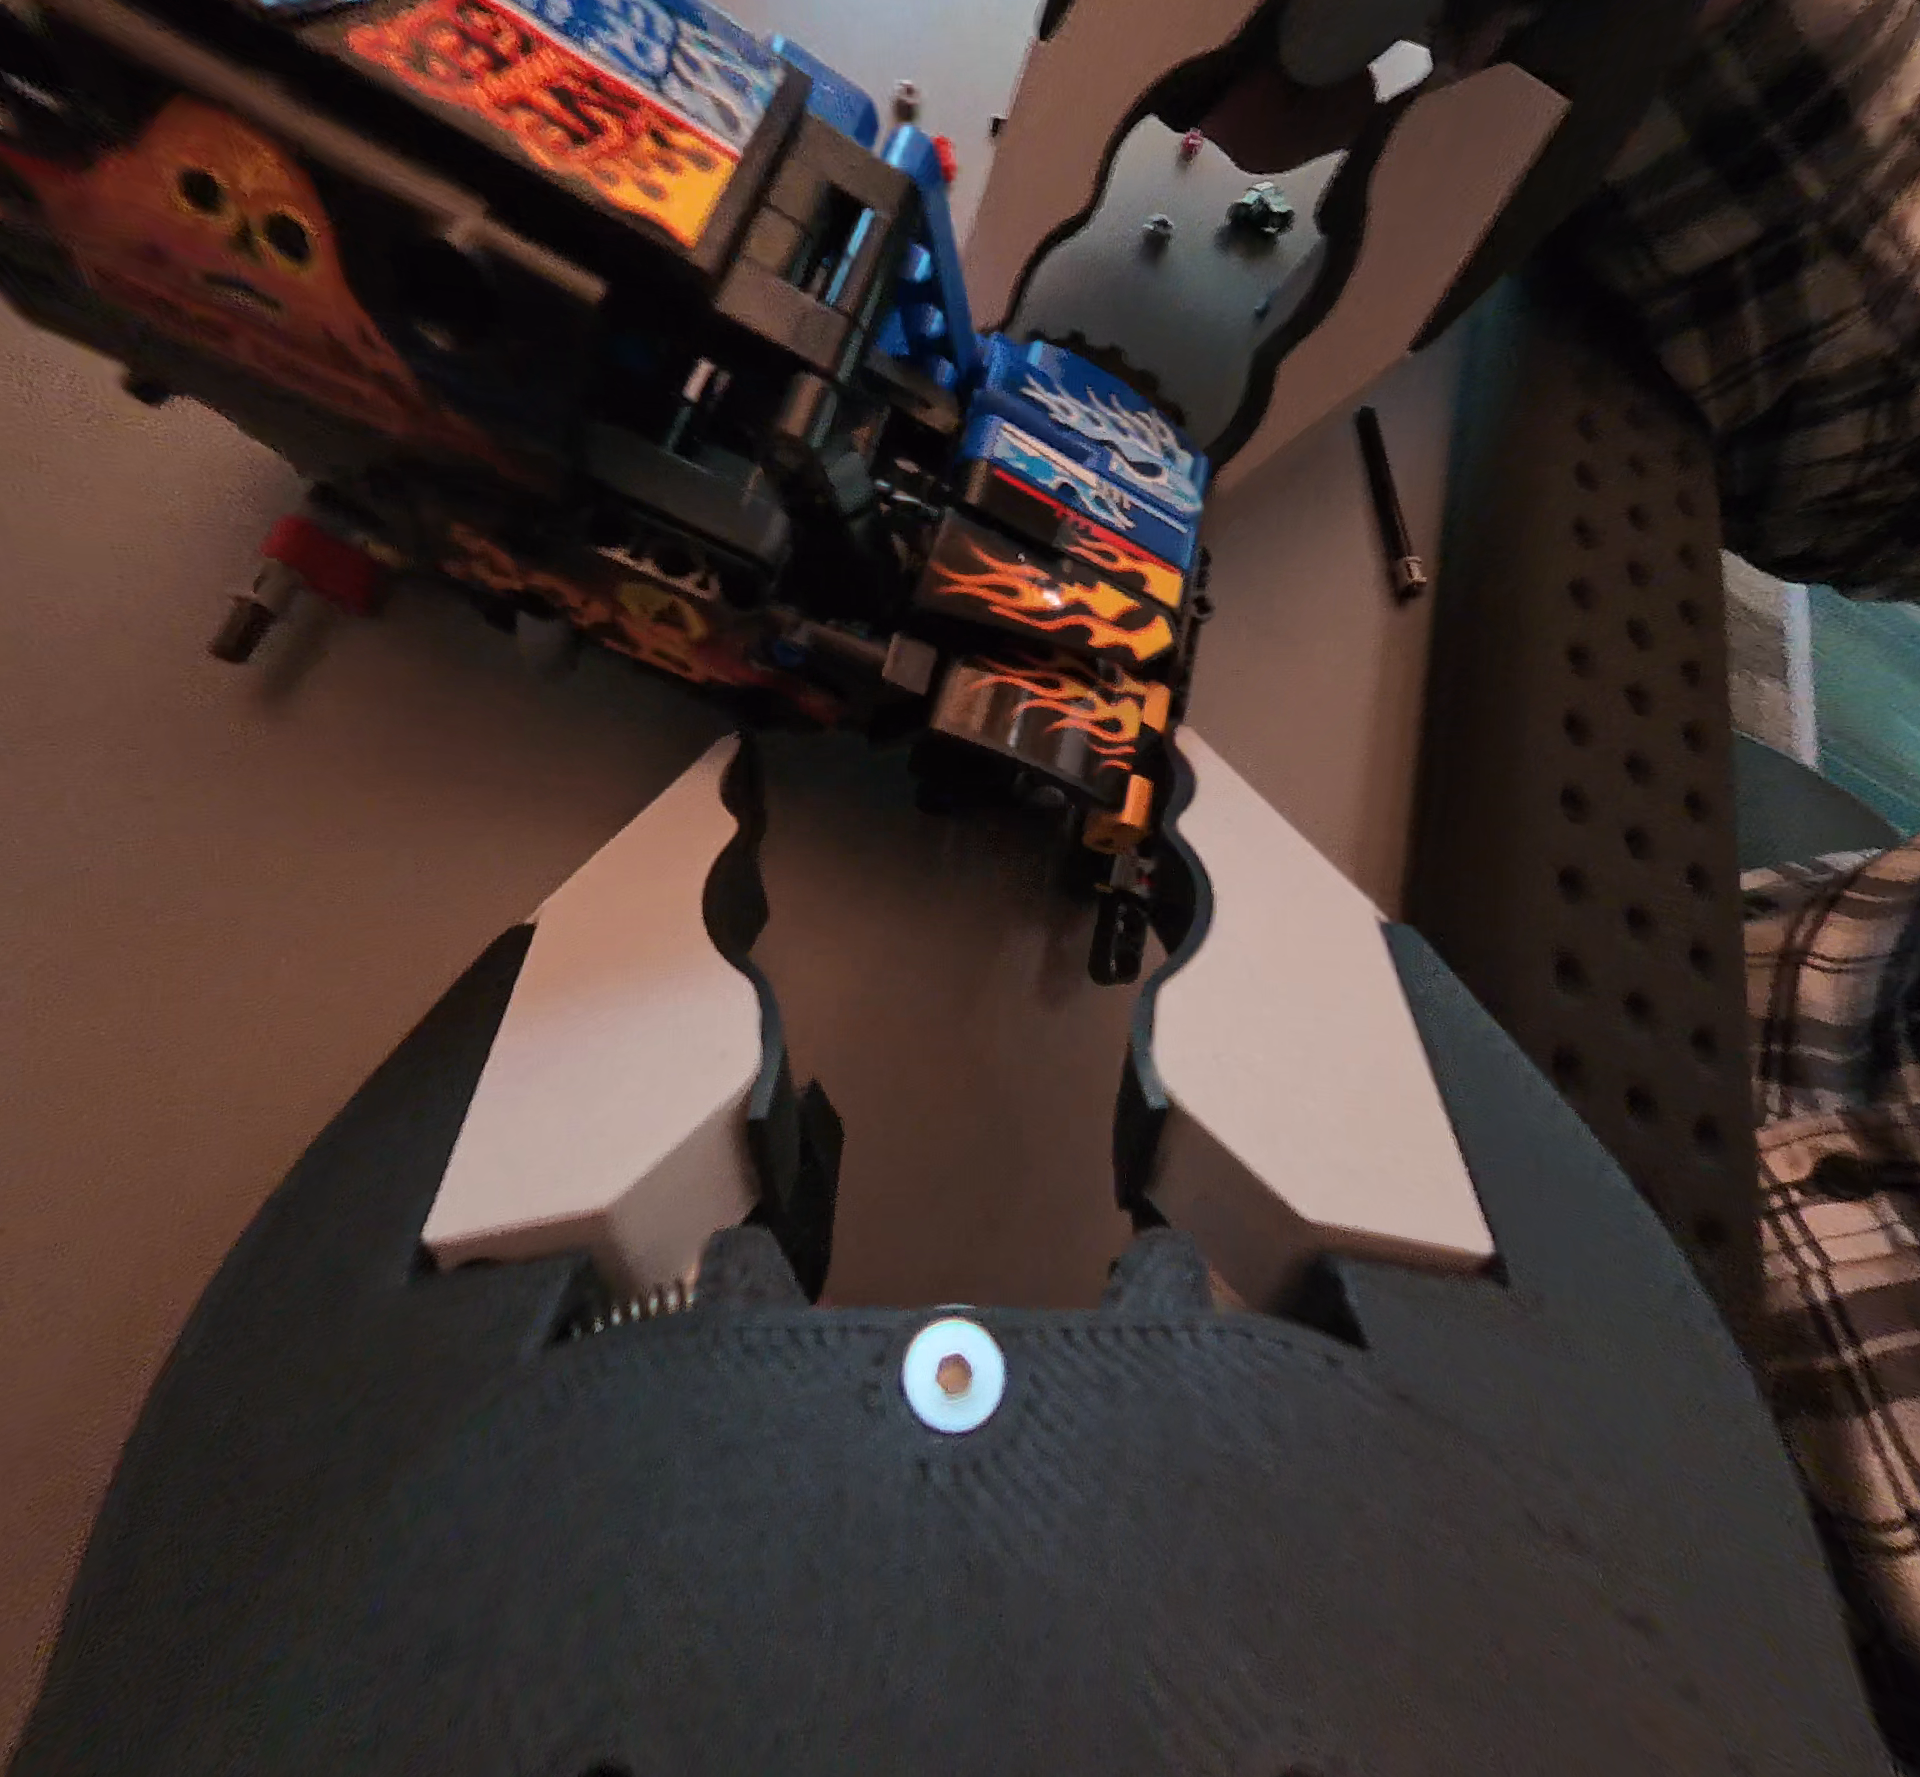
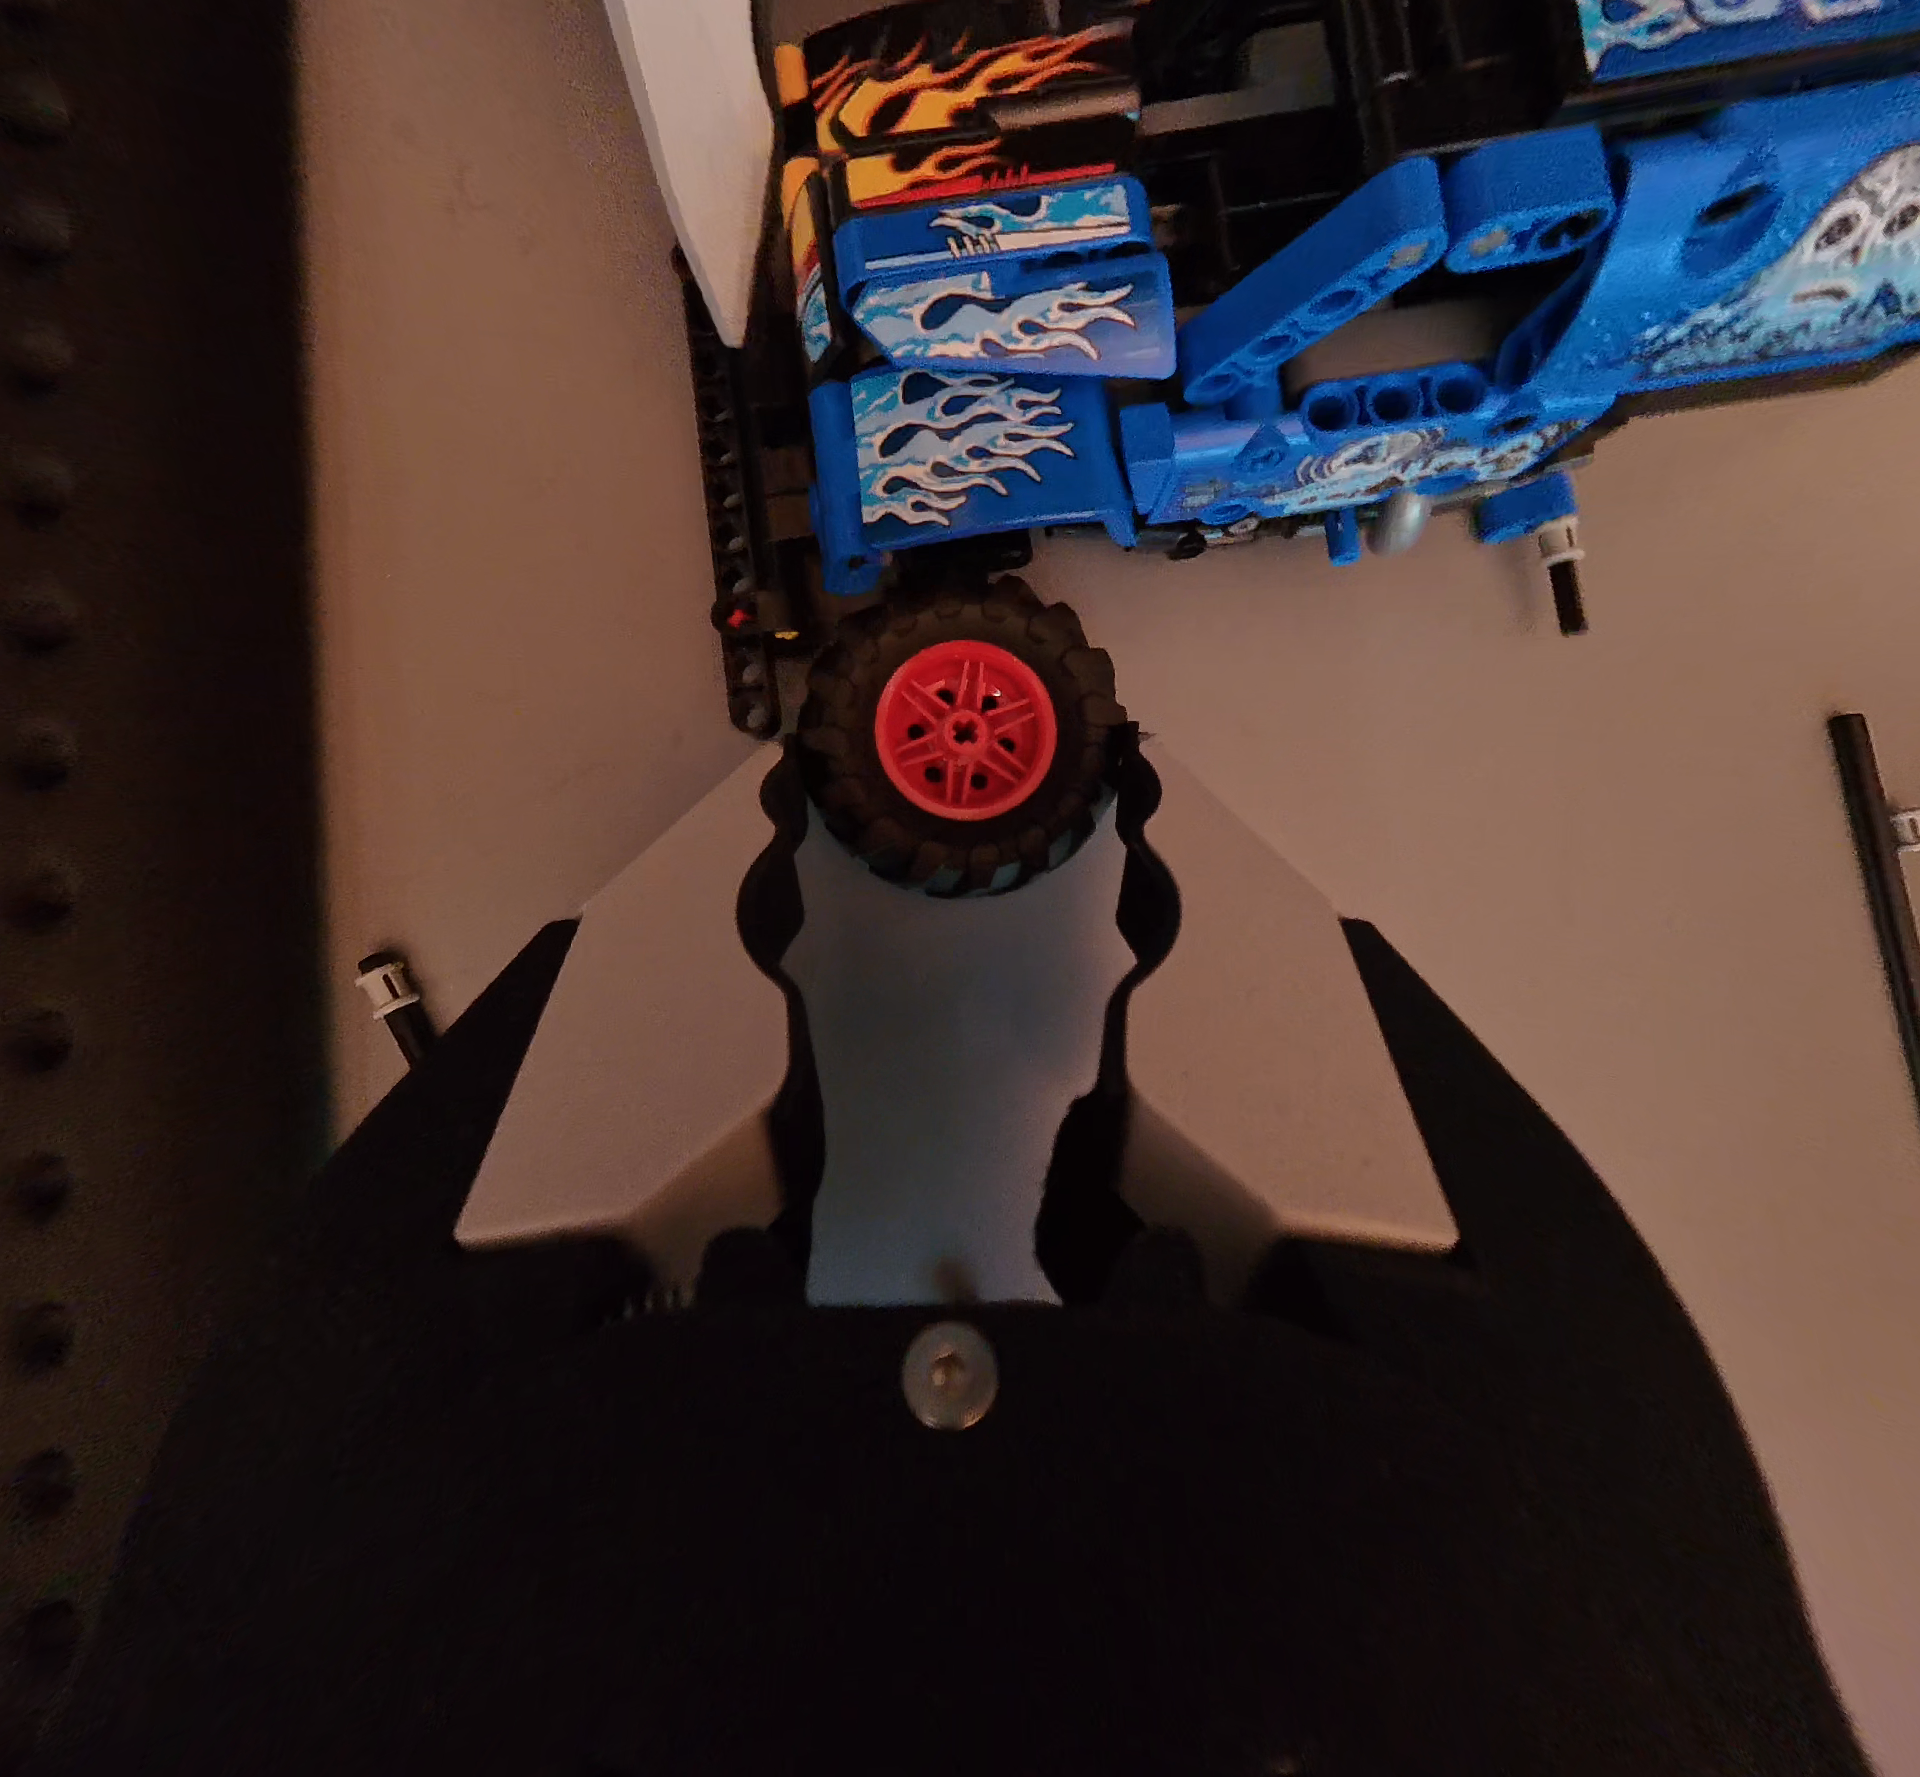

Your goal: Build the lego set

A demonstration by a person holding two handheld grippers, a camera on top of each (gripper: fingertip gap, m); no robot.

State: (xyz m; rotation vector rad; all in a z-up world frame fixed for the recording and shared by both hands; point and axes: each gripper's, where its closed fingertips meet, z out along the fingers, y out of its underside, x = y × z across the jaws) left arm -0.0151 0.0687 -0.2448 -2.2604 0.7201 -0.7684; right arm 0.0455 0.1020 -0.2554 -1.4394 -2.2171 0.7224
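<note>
while the right gripper (image 2: 961,771) jaws pinch the wheel (image 2: 961,735) against the truck (image 2: 1195,293), the left gripper (image 1: 961,792) jaws stand spread

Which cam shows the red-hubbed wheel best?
Right wrist view: the wheel sits centred between the right tool's fingertips, red hub facing the camera. Left wrist view: truck body hides it almost entirely.

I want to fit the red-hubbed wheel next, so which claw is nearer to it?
Right. The right claw has the wheel between its fingertips; the left claw sits open at the truck's flame-painted side, across from it.
</note>
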